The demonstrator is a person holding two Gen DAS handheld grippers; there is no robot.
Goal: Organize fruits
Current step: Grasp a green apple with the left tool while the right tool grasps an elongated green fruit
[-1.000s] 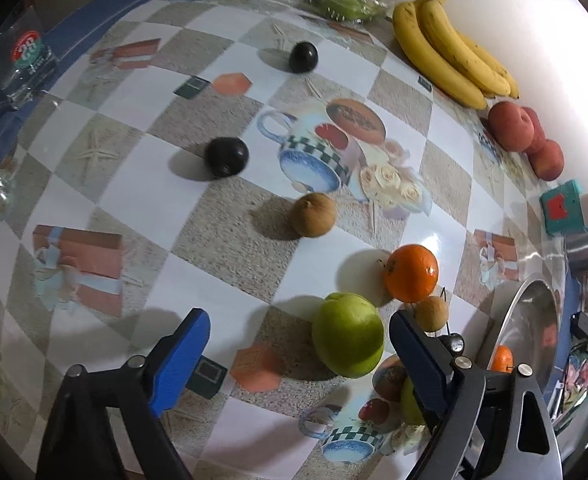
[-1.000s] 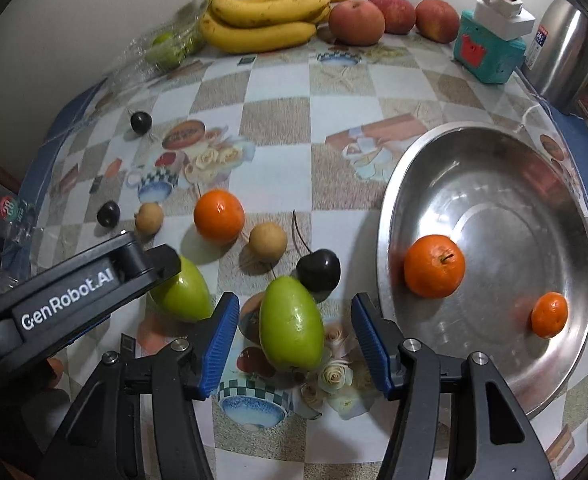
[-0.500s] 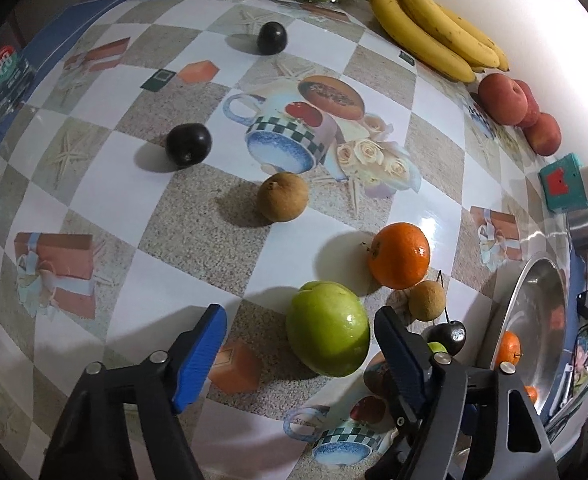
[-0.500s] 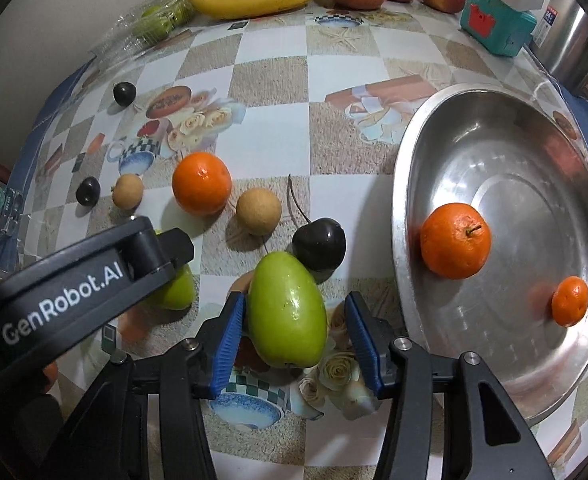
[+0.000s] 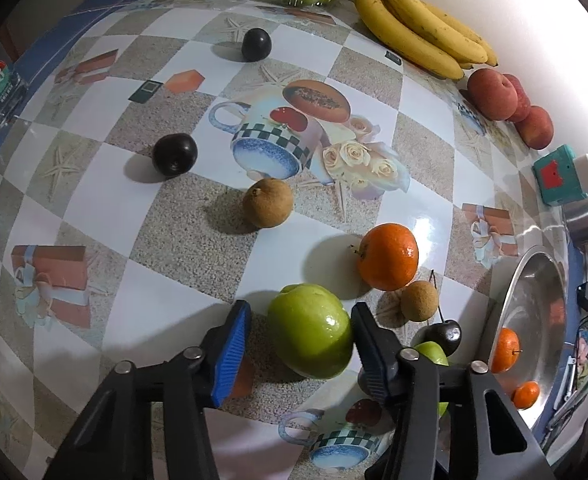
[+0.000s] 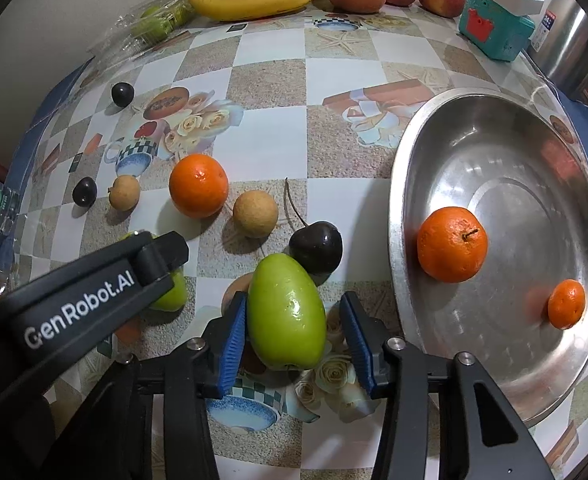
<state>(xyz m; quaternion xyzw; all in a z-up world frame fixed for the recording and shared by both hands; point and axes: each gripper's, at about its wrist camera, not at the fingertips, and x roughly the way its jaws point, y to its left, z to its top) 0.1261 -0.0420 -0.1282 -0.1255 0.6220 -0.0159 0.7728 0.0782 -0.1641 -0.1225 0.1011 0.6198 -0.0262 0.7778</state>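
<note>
With both sets of jaws closing, the left hand-held gripper point(image 5: 299, 342) around the round green fruit point(image 5: 311, 330) and the right hand-held gripper point(image 6: 294, 338) around the oval green fruit point(image 6: 287, 312), both on the bench point(image 6: 270, 148) at 9 o'clock of the steel bowl point(image 6: 506, 184), each fruit is best centred and clamped gently before lifting.
</note>
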